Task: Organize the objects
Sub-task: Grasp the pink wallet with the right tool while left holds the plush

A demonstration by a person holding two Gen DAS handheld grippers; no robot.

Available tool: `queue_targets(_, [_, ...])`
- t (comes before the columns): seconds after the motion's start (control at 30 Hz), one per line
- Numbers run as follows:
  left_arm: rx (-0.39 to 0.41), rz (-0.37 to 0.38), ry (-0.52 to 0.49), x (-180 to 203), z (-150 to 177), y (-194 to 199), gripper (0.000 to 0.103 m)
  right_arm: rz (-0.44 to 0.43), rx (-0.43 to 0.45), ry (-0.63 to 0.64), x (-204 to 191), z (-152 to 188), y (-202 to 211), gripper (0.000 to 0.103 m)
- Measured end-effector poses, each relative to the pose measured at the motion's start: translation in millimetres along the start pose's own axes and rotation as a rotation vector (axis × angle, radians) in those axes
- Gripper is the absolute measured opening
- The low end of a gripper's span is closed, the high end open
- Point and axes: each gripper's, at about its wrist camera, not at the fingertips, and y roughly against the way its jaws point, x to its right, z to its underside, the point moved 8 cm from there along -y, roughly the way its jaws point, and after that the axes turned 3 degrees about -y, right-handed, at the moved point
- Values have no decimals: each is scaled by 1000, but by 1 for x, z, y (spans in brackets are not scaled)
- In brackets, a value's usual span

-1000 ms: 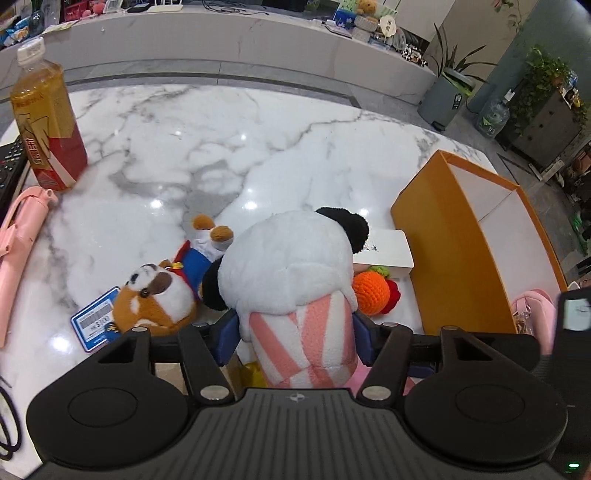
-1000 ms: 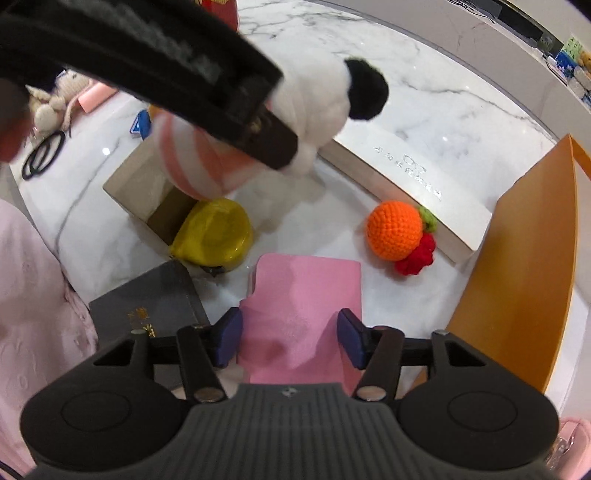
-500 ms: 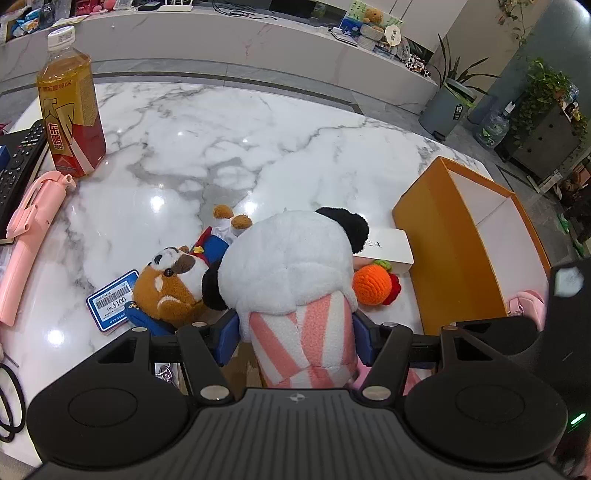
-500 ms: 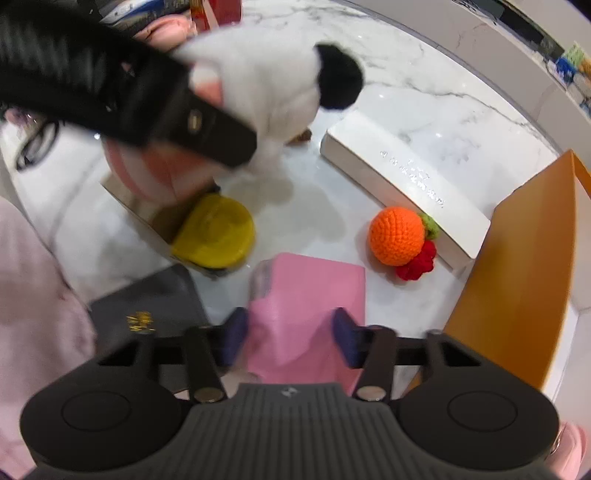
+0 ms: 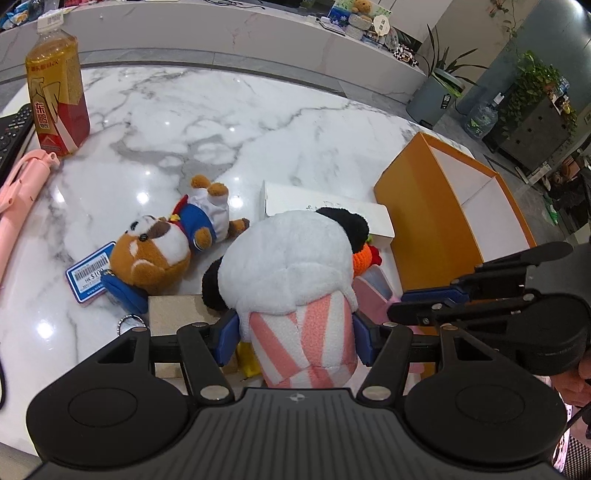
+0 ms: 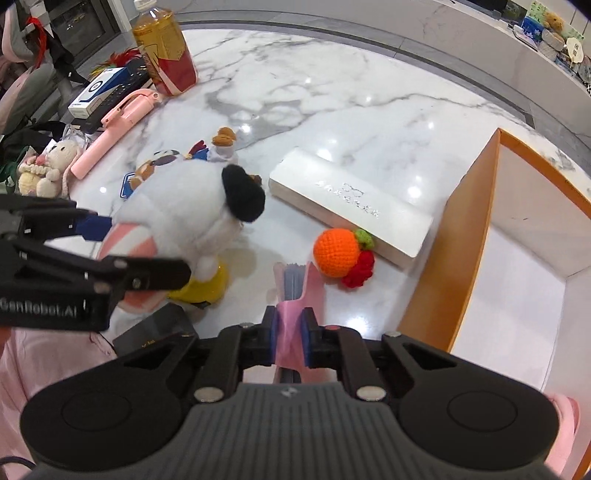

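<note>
- The orange box (image 6: 517, 236), with its open white inside, is seen fully only by the right view, right of the tongs.
- The fluffy panda (image 5: 295, 266) is clamped at its striped base by the left tongs (image 5: 295, 338).
- The thin pink pouch (image 6: 295, 295), flat a second ago, is now raised edge-on, pinched by the narrowed right tongs (image 6: 291, 334).

Beyond my white grey-veined marble table (image 5: 192, 122), glossy with ceiling-light glints, a curved pale marble counter (image 5: 221, 33) runs along its far edge; potted green plants (image 5: 532, 85) stand past the right corner.
</note>
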Motion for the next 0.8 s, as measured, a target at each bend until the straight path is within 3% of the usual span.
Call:
queue_targets(0.23, [-2,4,-1,4,1,0,70,27,-49,-7,8,1,-18,22])
queue_targets(0.4, [-13,16,-10,10,4,-4,70,33,-7,-10,11,1,-6,13])
queue_targets(0.53, [-37,-2,0,15,7,-15,70,-35,7,-83,19,-4,7,7])
queue_targets(0.57, [-41,-3,0,17,7,-18,70,-47,5,-96,21,-4,8,0])
queue_targets(0.67, [-54,-10,-12,23,9,-27,70,-33,-5,-100,22,-5,2,0])
queue_targets(0.77, [-58,-40,-32,25,12,-32,70,-80,-33,-126,20,-2,-5,0])
queue_targets(0.8, [-55,-46,-36,25,12,-32,70,-79,-22,-128,20,-1,-5,5])
